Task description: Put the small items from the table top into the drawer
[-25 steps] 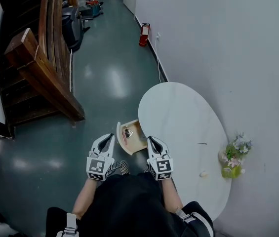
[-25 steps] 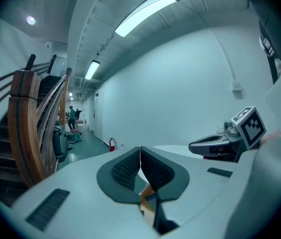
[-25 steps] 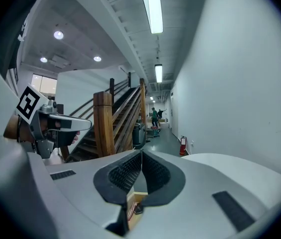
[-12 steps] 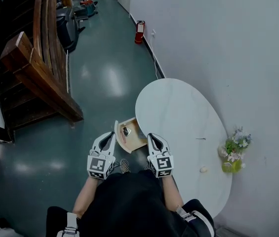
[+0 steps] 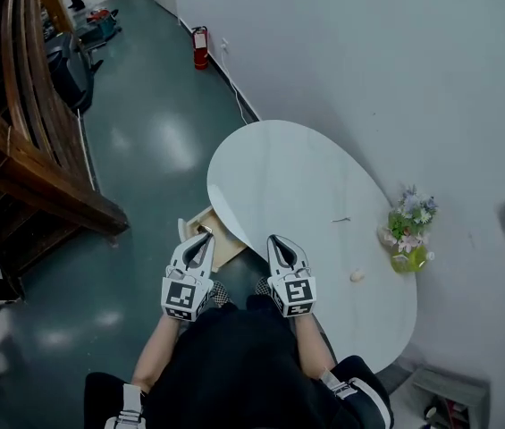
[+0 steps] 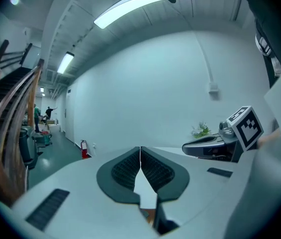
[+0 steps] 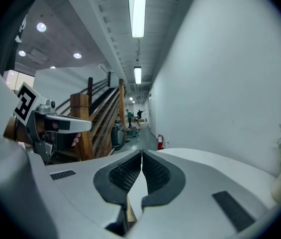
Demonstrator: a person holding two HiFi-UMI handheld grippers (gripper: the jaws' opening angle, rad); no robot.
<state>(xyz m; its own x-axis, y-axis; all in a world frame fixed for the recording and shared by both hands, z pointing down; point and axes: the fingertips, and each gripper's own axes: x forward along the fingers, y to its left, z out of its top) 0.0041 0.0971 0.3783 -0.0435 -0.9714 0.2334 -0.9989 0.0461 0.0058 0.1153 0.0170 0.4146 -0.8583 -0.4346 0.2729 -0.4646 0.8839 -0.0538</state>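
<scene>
Starting at the table's 9 o'clock edge, the wooden drawer (image 5: 228, 248) stands open, its contents largely masked by the left gripper (image 5: 201, 239), whose jaws are pressed together with nothing between them. The right gripper (image 5: 275, 239) is likewise closed and empty. On the table (image 5: 279, 168), a thin sliver (image 5: 341, 219) at 2 o'clock and a pale lump (image 5: 357, 275) at 4 o'clock are judged not yet stowed.

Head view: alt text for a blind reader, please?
Seen from above, a person holds the left gripper and right gripper, both shut, near an open wooden drawer by a white oval table with a flower vase and a small pale item.
</scene>
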